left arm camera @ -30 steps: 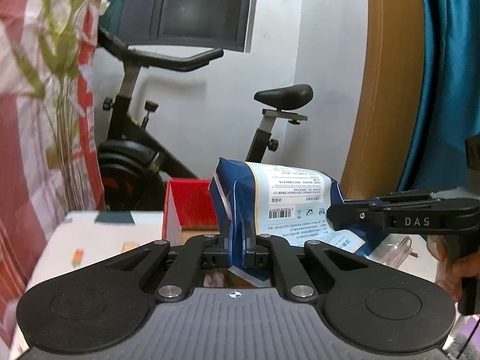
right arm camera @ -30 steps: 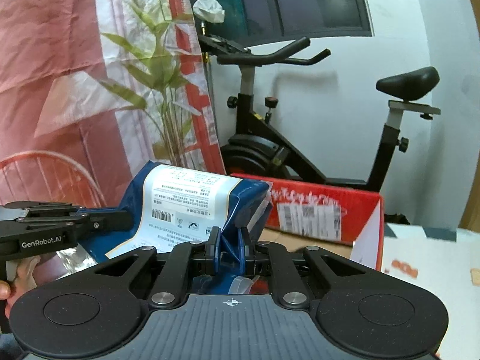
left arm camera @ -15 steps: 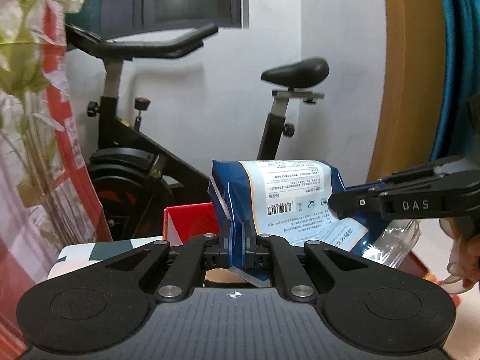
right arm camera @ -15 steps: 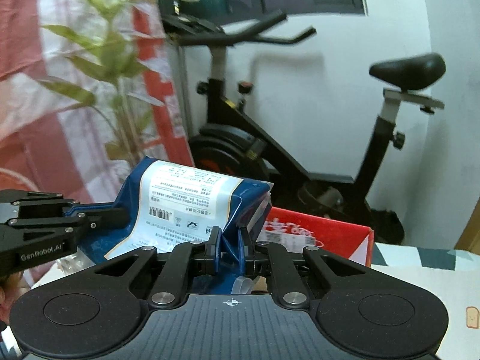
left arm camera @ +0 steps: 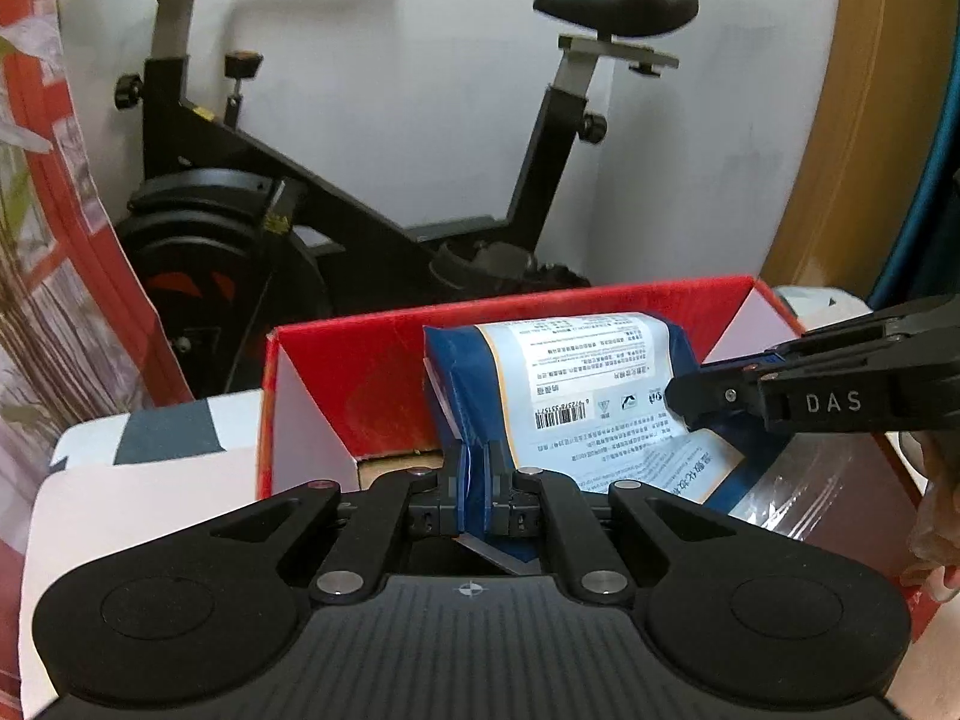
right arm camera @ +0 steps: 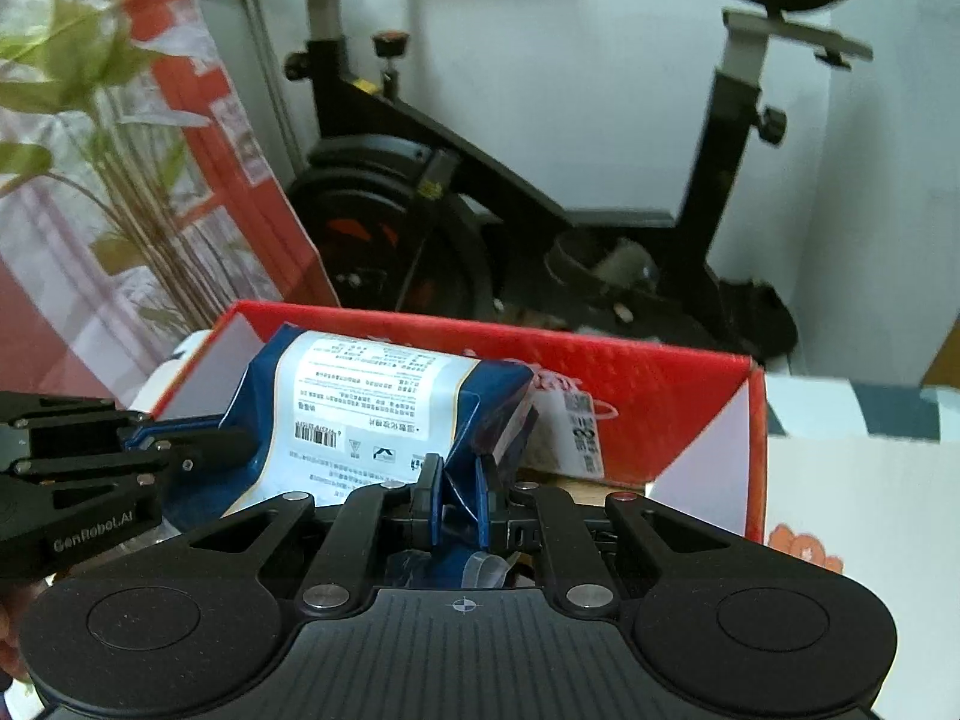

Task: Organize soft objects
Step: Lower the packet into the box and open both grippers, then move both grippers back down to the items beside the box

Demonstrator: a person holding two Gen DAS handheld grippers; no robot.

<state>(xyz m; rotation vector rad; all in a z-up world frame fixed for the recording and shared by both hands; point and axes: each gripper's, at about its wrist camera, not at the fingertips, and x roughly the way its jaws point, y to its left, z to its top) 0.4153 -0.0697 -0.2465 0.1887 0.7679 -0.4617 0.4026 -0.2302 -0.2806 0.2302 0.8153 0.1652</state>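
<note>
My left gripper [left arm camera: 477, 489] and right gripper [right arm camera: 459, 495] both pinch bag [left arm camera: 576, 384], one end each. Bag hangs over red box [left arm camera: 360, 372]. Go down slow, keep bag flat, let go together inside box.

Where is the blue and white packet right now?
In both wrist views the blue and white packet is centre frame, held between the left gripper and right gripper, over the open red box.

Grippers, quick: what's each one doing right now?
Left gripper: closed on one end of the blue package.
Right gripper: closed on the other end of the same package.
</note>
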